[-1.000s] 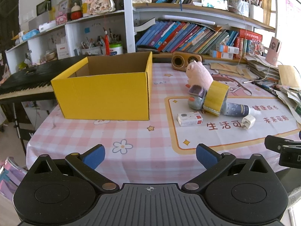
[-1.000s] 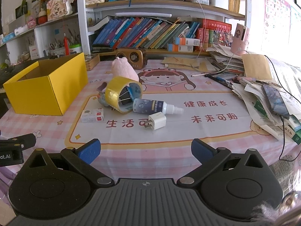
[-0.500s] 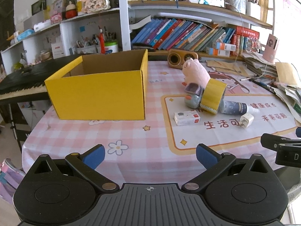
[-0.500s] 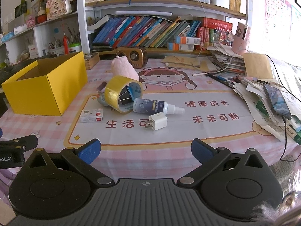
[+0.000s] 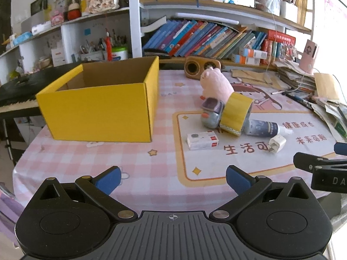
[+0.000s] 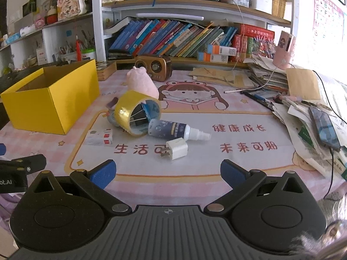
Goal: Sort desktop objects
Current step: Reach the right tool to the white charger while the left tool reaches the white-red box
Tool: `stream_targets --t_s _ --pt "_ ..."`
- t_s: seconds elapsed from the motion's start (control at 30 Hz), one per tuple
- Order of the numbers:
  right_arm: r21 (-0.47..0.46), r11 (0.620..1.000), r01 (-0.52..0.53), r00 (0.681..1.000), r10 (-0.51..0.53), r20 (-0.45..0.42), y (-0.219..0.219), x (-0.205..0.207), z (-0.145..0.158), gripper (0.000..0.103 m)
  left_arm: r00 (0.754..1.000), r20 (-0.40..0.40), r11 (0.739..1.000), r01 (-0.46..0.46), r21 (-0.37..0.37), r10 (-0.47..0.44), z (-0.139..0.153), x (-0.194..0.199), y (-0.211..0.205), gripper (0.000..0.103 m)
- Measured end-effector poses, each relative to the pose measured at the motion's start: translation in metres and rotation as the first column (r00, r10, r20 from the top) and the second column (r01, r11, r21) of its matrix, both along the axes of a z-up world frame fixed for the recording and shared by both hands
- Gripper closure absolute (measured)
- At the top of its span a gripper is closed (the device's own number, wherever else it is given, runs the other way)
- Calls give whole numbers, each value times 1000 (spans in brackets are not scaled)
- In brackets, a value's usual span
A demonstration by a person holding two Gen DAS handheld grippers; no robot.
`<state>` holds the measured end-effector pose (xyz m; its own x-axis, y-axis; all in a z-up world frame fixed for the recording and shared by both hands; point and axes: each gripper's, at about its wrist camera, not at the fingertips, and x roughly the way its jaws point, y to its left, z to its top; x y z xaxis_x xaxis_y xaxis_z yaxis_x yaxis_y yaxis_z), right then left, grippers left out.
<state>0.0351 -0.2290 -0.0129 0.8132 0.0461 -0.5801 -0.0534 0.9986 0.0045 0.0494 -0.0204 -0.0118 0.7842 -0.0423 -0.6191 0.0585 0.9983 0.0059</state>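
Note:
An open yellow cardboard box (image 5: 99, 110) (image 6: 49, 99) stands at the table's left. To its right lies a cluster: a pink plush pig (image 5: 214, 84) (image 6: 142, 82), a yellow tape roll (image 5: 235, 113) (image 6: 134, 112), a small grey-purple toy (image 5: 211, 113), a dark spray bottle (image 5: 263, 127) (image 6: 175, 130), a white-and-red small box (image 5: 202, 139) (image 6: 99, 137) and a white charger plug (image 5: 276, 144) (image 6: 175, 150). My left gripper (image 5: 172, 176) hangs open over the near table edge, well short of them. My right gripper (image 6: 167, 171) is open just before the plug.
A pink checked cloth with a printed mat (image 6: 216, 130) covers the table. A wooden radio (image 6: 155, 67) stands at the back under bookshelves (image 6: 184, 39). Paper piles, pens and a phone (image 6: 323, 125) crowd the right edge. A keyboard (image 5: 17, 93) lies left of the box.
Both grippers have drawn slightly forward and upward toward the table, so the box and the cluster sit a little lower and nearer in view. Both stay open; no object has moved.

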Motion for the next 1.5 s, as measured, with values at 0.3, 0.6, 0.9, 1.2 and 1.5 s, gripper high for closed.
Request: stream_targets --t_s 0.3,0.6,0.9,1.2,1.5 --pt "-1 1000 -16 1000 16 -26 -21 37 -9 0 1000 -19 1000 -21 -9 20 -6 32 -20 0" --pt "6 998 -60 995 60 -81 -40 73 -22 2 997 -76 1000 -25 11 26 -20 67 -46 0" --pt "23 995 -101 985 103 -141 -50 99 -37 9 991 -128 1000 -21 9 22 -34 93 -63 0" --pt "26 987 -159 970 161 -182 -48 121 -45 21 985 -166 998 -44 -34 38 -45 114 -69 1" --pt "50 965 -259 943 264 -204 -41 131 -50 45 979 -188 996 -83 -27 76 -54 132 -69 6"
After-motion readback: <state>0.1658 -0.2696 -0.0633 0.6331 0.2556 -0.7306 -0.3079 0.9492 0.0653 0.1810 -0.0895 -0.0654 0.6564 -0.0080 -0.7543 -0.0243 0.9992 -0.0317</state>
